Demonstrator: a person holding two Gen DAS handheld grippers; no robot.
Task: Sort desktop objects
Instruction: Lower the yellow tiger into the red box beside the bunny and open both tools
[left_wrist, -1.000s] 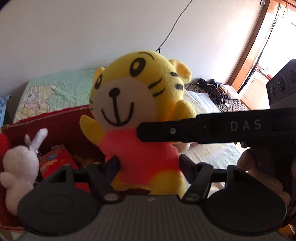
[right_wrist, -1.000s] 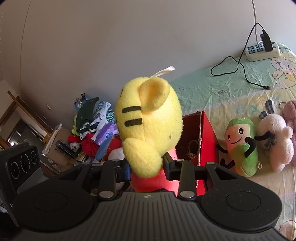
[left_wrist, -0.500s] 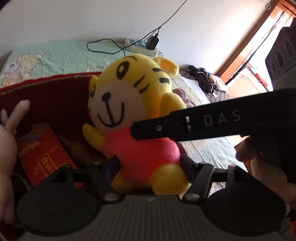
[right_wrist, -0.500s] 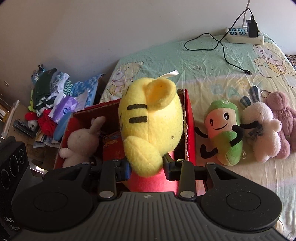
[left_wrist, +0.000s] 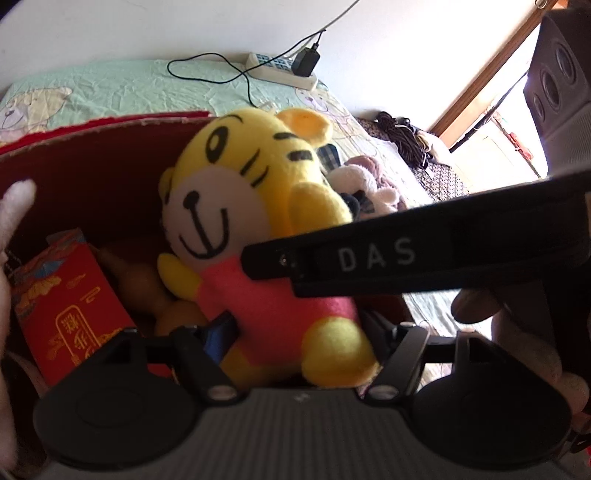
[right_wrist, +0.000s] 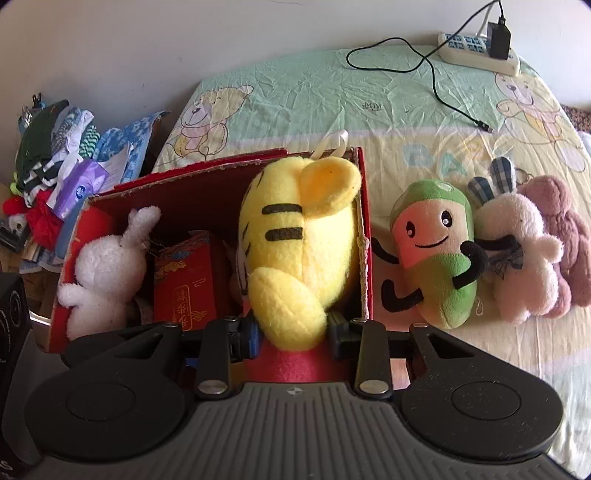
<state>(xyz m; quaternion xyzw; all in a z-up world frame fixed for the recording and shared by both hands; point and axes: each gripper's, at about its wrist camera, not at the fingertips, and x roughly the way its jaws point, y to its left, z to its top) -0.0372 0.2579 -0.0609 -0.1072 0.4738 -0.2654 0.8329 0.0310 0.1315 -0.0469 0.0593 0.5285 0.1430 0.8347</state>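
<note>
Tiger (right_wrist: 299, 236) plush held over a red box (right_wrist: 364, 221) on the bed (right_wrist: 461, 369).
Both hand-held grippers, left (left_wrist: 295, 328) and right (right_wrist: 293, 334), are closed on the tiger's pink body, its head against the box's right wall. Inside lie a white bunny (right_wrist: 105, 269) and a red packet (right_wrist: 184, 280). Three more plush toys sit just right of the box.

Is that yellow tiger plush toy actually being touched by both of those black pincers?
Touching. Each wrist view shows the yellow tiger plush toy pinched at its pink body: left gripper, right gripper.
</note>
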